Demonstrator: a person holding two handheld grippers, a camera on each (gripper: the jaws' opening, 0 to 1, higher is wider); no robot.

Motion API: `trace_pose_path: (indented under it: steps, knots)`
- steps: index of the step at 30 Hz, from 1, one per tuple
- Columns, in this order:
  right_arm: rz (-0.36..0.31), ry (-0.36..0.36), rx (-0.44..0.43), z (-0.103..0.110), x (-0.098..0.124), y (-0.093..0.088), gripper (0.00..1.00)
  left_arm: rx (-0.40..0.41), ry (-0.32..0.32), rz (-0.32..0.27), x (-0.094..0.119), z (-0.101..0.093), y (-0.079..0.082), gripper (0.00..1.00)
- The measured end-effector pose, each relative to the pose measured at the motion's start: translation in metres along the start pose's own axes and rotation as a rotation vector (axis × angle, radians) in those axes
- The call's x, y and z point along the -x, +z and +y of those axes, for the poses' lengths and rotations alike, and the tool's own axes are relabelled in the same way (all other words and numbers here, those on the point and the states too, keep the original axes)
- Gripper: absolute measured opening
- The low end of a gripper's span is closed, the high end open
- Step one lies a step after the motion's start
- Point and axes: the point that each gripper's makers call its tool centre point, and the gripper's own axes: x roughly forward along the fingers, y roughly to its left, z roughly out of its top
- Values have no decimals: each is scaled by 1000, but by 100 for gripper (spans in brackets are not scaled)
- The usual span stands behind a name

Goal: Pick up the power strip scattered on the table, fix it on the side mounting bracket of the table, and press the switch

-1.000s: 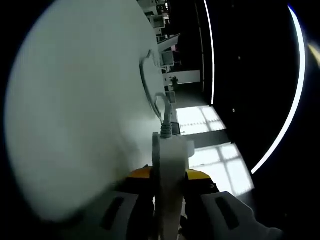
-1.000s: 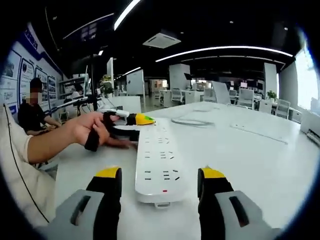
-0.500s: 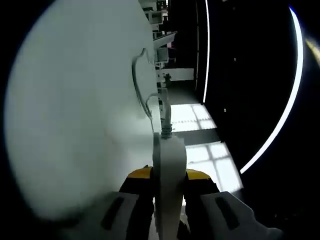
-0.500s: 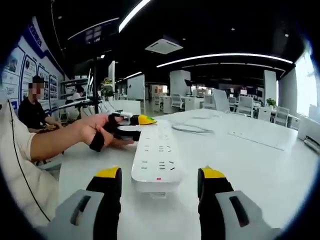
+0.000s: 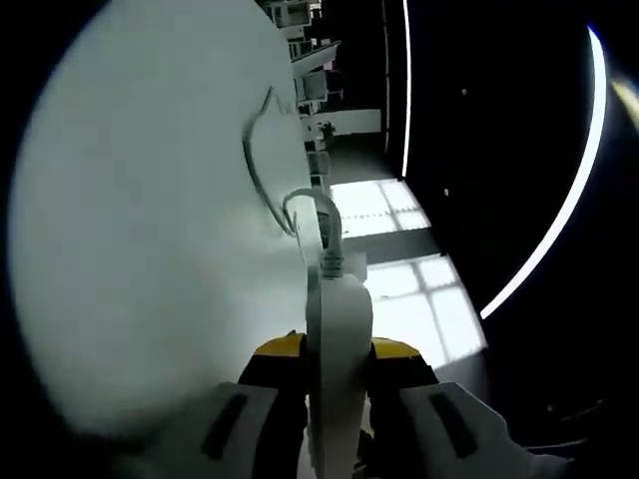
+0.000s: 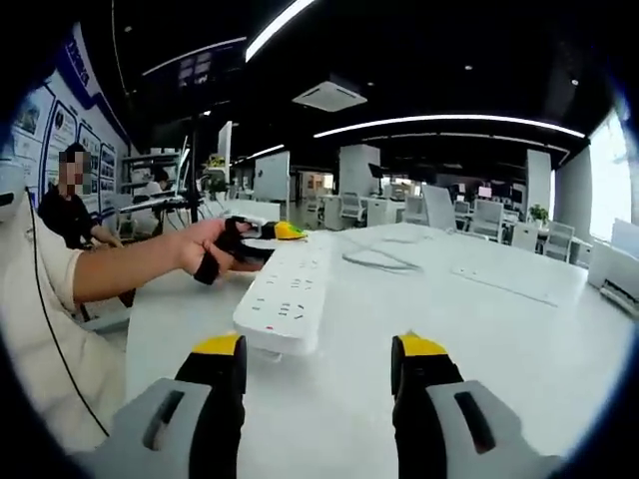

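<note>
The white power strip (image 6: 285, 291) hangs tilted just above the white table (image 6: 499, 339), sockets and a red switch mark facing up. Its far end is clamped by my left gripper (image 6: 272, 232), held in a person's hand (image 6: 205, 249). In the left gripper view the power strip (image 5: 341, 339) stands edge-on between the yellow-tipped jaws of the left gripper (image 5: 339, 351), and its grey cable (image 5: 262, 160) loops away over the table (image 5: 130, 220). My right gripper (image 6: 318, 349) is open, low over the table, with the strip's near end ahead and slightly left of it.
The cable (image 6: 379, 261) lies coiled mid-table beyond the strip. A flat white strip (image 6: 499, 284) rests to the right, and a white box (image 6: 614, 271) sits at the right edge. A seated person (image 6: 68, 205) and office desks fill the background.
The power strip has lifted off the table and swung left, out from between the right gripper's jaws. The left gripper keeps its hold; the cable loop has shifted in its view.
</note>
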Motion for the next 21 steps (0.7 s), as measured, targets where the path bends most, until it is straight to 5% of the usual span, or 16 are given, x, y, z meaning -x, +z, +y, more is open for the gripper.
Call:
trace_pose_path:
  steps: [21]
  knots:
    - [-19,37,6,5,15,1,52,-21,-42,106,14,-8,0,26]
